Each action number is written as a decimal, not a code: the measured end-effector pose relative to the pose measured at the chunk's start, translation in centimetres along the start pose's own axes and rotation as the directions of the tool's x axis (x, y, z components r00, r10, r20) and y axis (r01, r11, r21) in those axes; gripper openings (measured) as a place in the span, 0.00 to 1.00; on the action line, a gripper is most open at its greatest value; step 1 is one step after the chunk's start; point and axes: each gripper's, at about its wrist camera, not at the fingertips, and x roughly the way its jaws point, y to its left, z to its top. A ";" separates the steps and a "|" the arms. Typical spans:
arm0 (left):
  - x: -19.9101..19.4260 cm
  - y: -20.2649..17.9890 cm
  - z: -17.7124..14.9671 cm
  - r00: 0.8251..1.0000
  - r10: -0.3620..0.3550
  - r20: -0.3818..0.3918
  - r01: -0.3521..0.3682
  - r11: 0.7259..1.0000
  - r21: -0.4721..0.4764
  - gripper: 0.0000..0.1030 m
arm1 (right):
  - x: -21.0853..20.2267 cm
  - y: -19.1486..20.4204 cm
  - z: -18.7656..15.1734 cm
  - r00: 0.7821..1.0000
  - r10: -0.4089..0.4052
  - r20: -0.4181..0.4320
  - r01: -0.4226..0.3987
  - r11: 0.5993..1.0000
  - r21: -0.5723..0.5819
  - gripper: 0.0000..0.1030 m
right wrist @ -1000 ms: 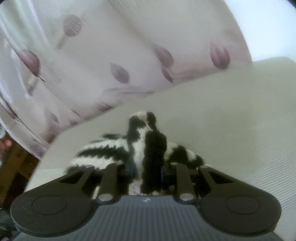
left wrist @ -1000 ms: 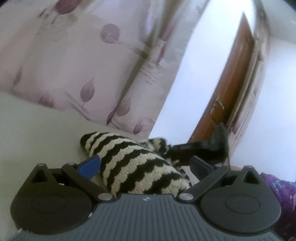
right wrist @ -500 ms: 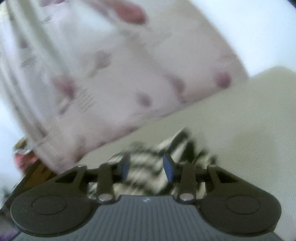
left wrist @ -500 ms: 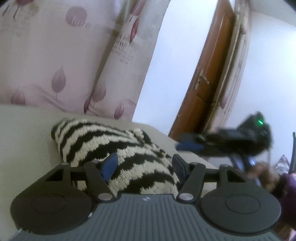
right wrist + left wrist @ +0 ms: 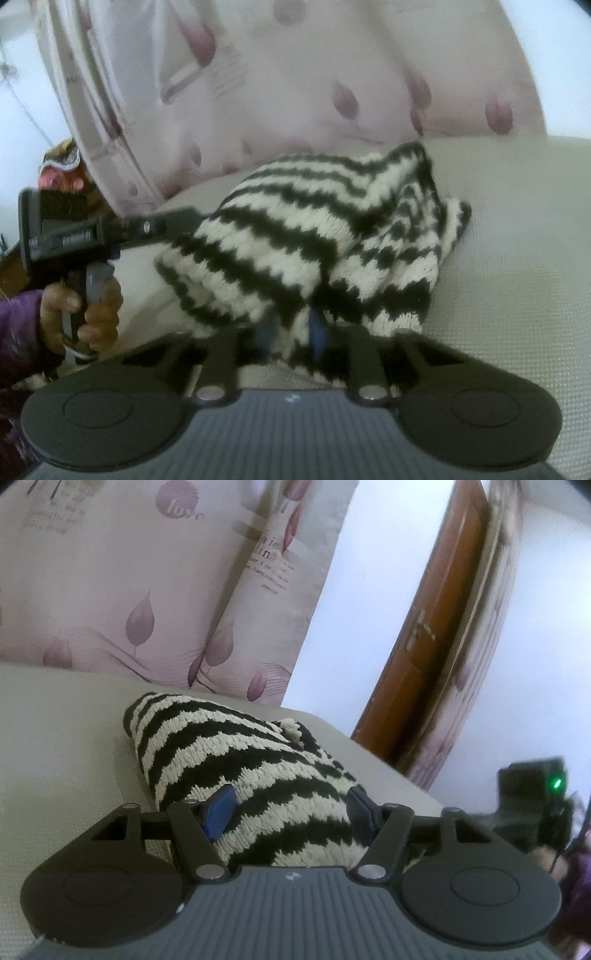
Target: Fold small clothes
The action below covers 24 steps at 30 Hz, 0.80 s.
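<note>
Since a second ago I am bringing my left fingers [image 5: 291, 808] in from wide apart to straddle the knit [image 5: 255, 775], and my right fingers [image 5: 291, 332], which let go and opened half a second back, are coming back in close at its near edge.

My left fingers are standing apart on either side of the near end of the knit, the blue pads pressing lightly into its flanks but not pinching it shut. My right fingers are sitting close together on a fold at the knit's lower hem; blur and overhanging wool are hiding the pads, so I am judging them clamped rather than seeing it.

From the left, the knit is running straight away from the fingers, its long axis pointing up and left toward the curtain [image 5: 129, 590]. From the right it is lying across my view, bunched and doubled, rising toward the upper right. The left gripper is poking in from the left side of that view.

The knit is resting on the pale bed [image 5: 517, 258]. Both hands are touching it; the next fold is hinging on the end my left fingers are straddling.
</note>
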 end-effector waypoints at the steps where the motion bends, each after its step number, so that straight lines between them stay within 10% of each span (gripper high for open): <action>1: 0.0 -0.5 0.0 1.000 0.005 0.001 -0.005 1.000 0.012 0.73 | -0.6 0.0 0.1 1.000 -0.009 0.021 0.009 1.000 -0.001 0.14; 16: 1.1 -1.4 -1.5 0.997 0.005 -0.082 -0.002 0.999 0.043 0.84 | -5.8 -3.3 0.2 0.990 -0.075 0.124 0.056 0.987 0.151 0.11; 21: 1.0 -1.5 -1.8 0.997 0.009 -0.076 -0.006 0.999 0.042 0.84 | -3.3 -3.1 4.2 0.988 -0.035 0.153 0.012 0.989 0.150 0.77; 24: 0.8 -1.8 -2.0 0.997 0.021 -0.070 -0.017 0.999 0.045 0.84 | 1.1 -3.4 5.3 0.997 -0.050 0.057 0.042 0.988 0.148 0.76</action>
